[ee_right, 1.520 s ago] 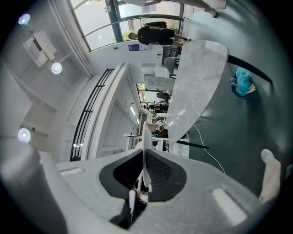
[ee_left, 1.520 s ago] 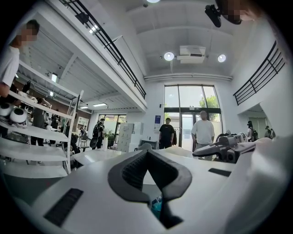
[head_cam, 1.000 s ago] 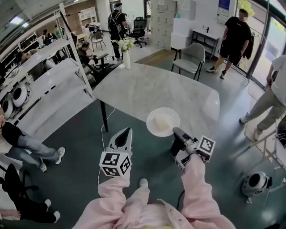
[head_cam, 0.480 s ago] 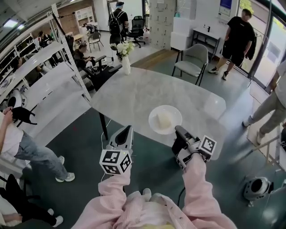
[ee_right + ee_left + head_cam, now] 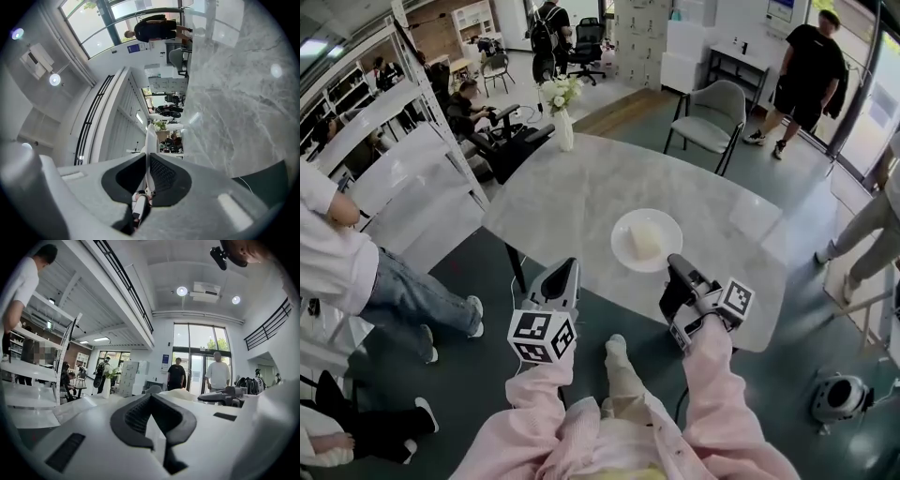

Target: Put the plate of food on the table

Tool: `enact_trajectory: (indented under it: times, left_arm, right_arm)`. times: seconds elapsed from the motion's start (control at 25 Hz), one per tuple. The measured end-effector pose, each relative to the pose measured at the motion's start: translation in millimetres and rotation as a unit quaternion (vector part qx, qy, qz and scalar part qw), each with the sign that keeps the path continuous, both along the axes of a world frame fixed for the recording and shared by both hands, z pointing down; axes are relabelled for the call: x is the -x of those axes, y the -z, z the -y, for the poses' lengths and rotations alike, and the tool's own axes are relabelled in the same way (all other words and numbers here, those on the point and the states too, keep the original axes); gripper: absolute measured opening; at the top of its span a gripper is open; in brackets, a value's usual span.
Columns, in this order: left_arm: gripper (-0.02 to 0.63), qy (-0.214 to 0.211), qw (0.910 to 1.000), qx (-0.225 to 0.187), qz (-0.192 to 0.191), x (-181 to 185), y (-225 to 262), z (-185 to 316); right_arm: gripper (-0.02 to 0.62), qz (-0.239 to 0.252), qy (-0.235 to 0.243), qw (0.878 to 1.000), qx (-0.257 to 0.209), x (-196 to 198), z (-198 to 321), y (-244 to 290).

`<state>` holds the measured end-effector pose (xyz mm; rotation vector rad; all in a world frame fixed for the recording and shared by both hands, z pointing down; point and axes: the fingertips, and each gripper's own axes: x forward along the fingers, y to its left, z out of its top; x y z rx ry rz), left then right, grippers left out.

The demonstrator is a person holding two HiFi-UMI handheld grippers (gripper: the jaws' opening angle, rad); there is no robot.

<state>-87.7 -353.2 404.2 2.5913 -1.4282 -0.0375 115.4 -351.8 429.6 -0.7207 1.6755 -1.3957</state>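
A round white plate (image 5: 630, 225) carries a pale block of food (image 5: 645, 240) and hangs over the near part of the grey marble table (image 5: 572, 183). My right gripper (image 5: 673, 264) is shut on the plate's near rim. In the right gripper view the plate (image 5: 151, 136) shows edge-on, pinched between the dark pads (image 5: 161, 174), with the marble table (image 5: 234, 103) alongside. My left gripper (image 5: 569, 270) floats left of the plate, level with the table's near edge, shut and holding nothing. In its own view the left gripper (image 5: 151, 397) has its pads meeting at the tip.
A vase of flowers (image 5: 563, 117) stands at the table's far left edge and a grey chair (image 5: 712, 112) beyond it. White shelving (image 5: 403, 159) and a person in jeans (image 5: 366, 272) are close on the left. A round white machine (image 5: 839, 398) sits on the floor at right.
Both grippers have moved forward together, so the plate now lies over the tabletop instead of just off its near edge. The person on the left has walked closer.
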Motion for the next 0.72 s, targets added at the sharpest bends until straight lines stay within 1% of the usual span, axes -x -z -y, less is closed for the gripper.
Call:
enact_trajectory:
  times: [0.12,0.24,0.52,0.64,0.72]
  left_arm:
    - [-0.002,0.003,1.0,0.004,0.001,0,-14,31]
    - [-0.002,0.003,1.0,0.006,0.002,-12,-24,66]
    - [-0.002,-0.004,0.9998,0.018,0.008,-30,-21,158]
    - [-0.002,-0.001,0.9995,0.03,0.007,-26,-31,200]
    - [-0.002,-0.001,0.9991,0.042,0.005,-28,-41,212]
  right_arm:
    - [0.021,0.012,0.005,1.0,-0.007,1,29,-11]
    - [0.02,0.019,0.01,1.0,-0.01,-9,64,-21]
    - [0.021,0.02,0.021,1.0,-0.007,-17,149,-27]
    - [0.021,0.021,0.023,1.0,-0.003,-14,188,-40]
    - [0.02,0.02,0.024,1.0,0.0,-16,201,-46]
